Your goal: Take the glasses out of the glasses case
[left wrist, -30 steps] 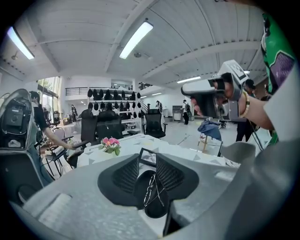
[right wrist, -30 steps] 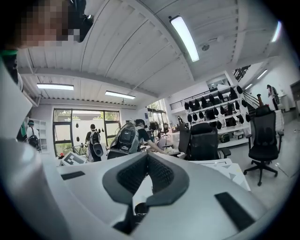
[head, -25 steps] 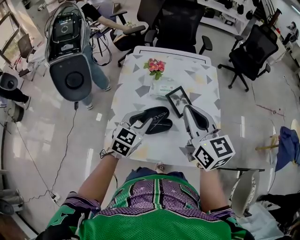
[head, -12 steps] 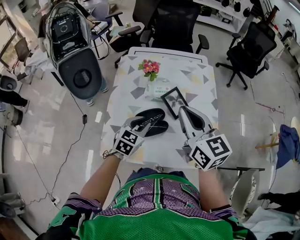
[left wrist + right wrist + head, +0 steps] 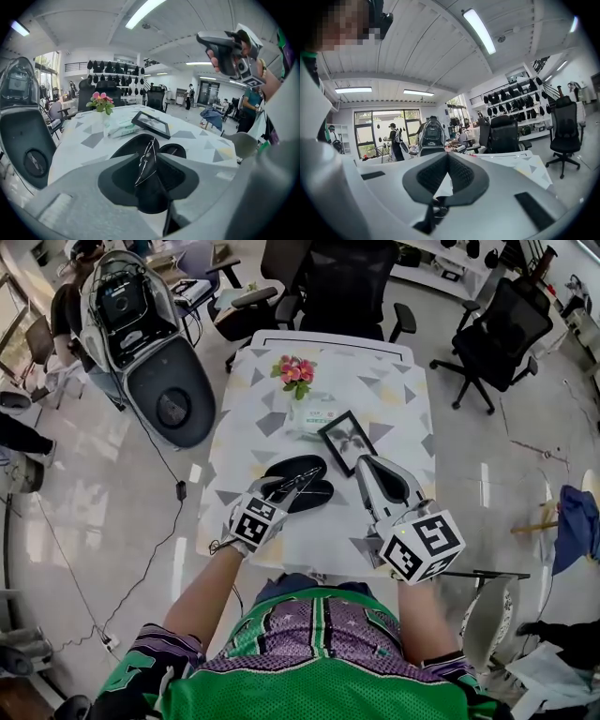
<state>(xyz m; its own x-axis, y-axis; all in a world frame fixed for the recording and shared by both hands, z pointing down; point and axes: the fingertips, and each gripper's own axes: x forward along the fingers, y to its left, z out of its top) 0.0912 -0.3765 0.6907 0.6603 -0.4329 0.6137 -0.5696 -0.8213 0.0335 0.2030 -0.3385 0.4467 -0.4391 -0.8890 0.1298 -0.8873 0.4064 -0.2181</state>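
Black pads (image 5: 123,174) of the left gripper (image 5: 148,155) are pressed together on the glasses (image 5: 144,169) — a thin, silvery wire frame that stands on edge between them, folded as far as I can see. The glasses are held just over the open glasses case (image 5: 133,143), a dark shell that lies on the near half of the table (image 5: 375,381). I cannot tell whether the frame touches the case or hangs free of it.

To the right, the right gripper (image 5: 447,157) is raised above the table and its pads (image 5: 433,176) meet at the tips with nothing between them.

Farther on the table are a picture frame (image 5: 151,124), a tissue pack (image 5: 119,129) and, at the far side, some flowers (image 5: 101,101).

I judge that such a frame is very light, a little springy and easy to bend, and the lenses scratch easily — so a gentle pinch on the metal of the bridge or near a hinge seems better than a hold on a lens. The smooth wire may slip or turn in the pads if the grip is too soft.
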